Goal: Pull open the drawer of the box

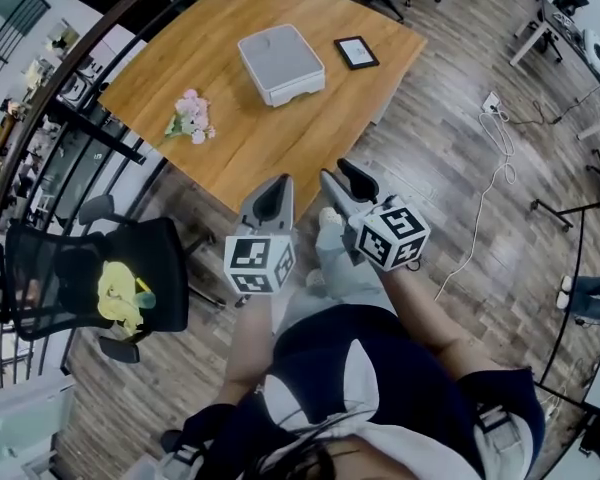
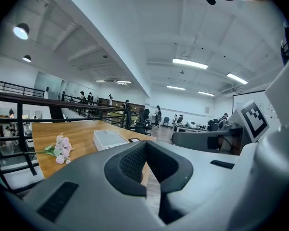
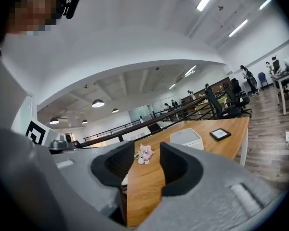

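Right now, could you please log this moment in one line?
left hand-held gripper shut | right hand-held gripper open, empty | box on table, untouched

The table (image 1: 280, 138) is showing warm honey-brown wood grain, and the box (image 1: 281, 63) on it is showing pale grey-white. The flowers (image 1: 191, 116) are showing soft pink over green stems; the small frame (image 1: 356, 53) is wearing a black border round a light centre. The left gripper (image 1: 277, 184) and right gripper (image 1: 337, 171) are showing grey shells with black pads — their cubes (image 1: 259, 263) are carrying black square markers on white. The floor (image 1: 460, 98) is running in grey-brown planks.
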`<action>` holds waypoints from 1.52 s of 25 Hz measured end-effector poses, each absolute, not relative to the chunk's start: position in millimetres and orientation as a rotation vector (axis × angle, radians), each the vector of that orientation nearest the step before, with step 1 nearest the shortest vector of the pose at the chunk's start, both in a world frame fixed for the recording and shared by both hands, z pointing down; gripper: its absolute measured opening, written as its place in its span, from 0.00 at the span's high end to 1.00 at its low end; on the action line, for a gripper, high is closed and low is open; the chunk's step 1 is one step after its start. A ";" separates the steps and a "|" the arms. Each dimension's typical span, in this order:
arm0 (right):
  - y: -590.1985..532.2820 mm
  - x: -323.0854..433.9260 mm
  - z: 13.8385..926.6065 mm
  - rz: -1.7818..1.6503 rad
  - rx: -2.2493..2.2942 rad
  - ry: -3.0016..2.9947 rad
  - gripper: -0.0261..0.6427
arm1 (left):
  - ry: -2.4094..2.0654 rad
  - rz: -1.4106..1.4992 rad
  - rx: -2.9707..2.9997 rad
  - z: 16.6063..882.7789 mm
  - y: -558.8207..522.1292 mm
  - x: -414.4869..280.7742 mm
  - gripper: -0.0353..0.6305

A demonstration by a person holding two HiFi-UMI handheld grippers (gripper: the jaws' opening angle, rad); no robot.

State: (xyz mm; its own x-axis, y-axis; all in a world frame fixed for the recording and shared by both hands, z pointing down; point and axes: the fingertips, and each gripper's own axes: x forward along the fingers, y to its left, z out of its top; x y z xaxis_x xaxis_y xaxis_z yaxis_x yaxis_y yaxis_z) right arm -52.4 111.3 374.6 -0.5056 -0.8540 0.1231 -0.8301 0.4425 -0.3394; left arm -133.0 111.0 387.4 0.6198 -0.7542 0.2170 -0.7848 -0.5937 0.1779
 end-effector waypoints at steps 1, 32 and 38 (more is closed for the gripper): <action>108.1 -51.1 375.5 -0.582 -1.511 2.600 0.72 | -1.259 0.176 2.588 387.6 108.5 -132.8 0.92; -125.7 -17.4 458.9 -1.121 -1.334 2.455 0.62 | -1.357 0.339 2.470 427.0 -104.2 -117.9 0.92; -154.7 -16.0 482.9 -1.227 -1.283 2.454 0.60 | -1.379 0.394 2.433 447.0 -131.3 -115.0 0.92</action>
